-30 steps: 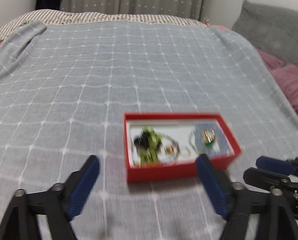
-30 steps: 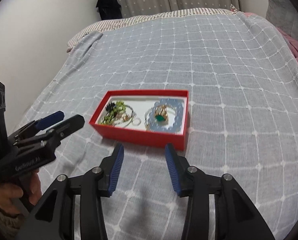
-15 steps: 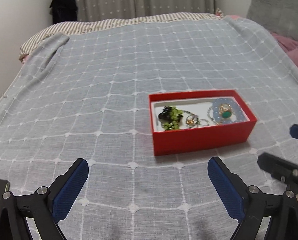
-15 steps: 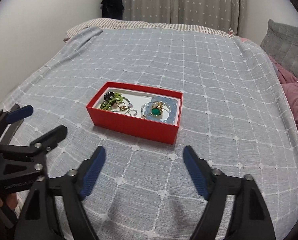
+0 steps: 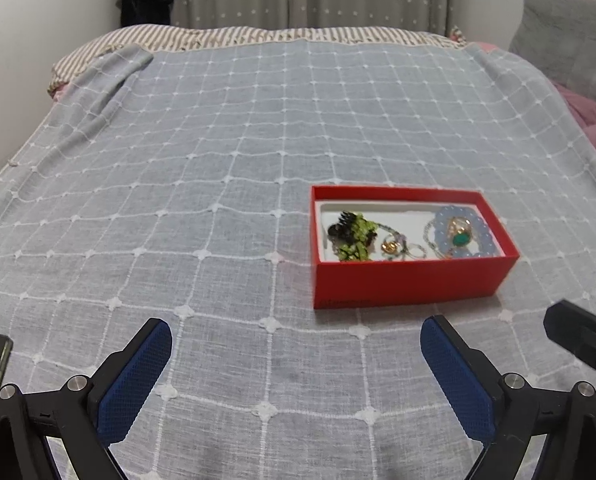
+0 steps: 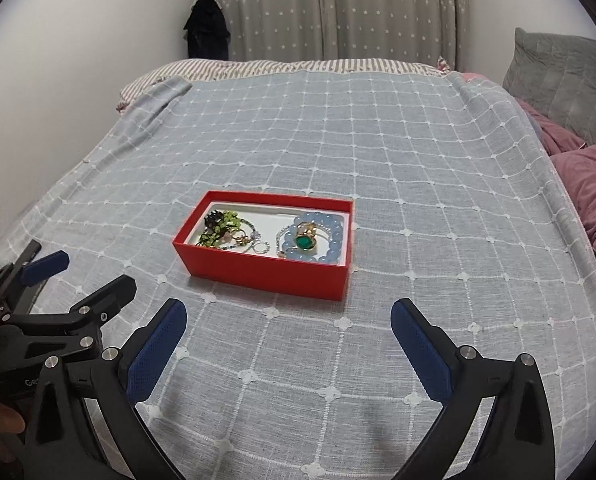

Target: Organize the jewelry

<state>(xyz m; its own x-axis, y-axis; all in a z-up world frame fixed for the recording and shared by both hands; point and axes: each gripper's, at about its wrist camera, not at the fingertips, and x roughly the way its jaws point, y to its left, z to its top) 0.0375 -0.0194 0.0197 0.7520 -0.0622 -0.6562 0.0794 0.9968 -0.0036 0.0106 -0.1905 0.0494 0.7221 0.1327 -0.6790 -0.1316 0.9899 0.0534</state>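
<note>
Nearest the cameras, both tools hang above the bed with nothing in them. The left hand-held gripper is spread wide, released, its blue pads short of the red box and to its near-left. The right hand-held gripper is likewise spread wide and released, short of the box's near wall and roughly in line with it. Neither touches the box or the grey checked bedspread.

The red box sits lidless on the bedspread, well short of the striped pillows at the head of the bed. All the jewelry seen lies inside it: at the box's left end a green and black beaded piece; toward the middle, small gold rings and a thin chain, tangled close together; at the right end a blue bead bracelet with a gold ring set with a green stone resting on it.

No piece lies loose on the bedspread around the box, so the gathering looks finished. No lid shows in either view, so it cannot be said whether closing is left. Beyond the box are only bare bedspread, pillows and curtain.
</note>
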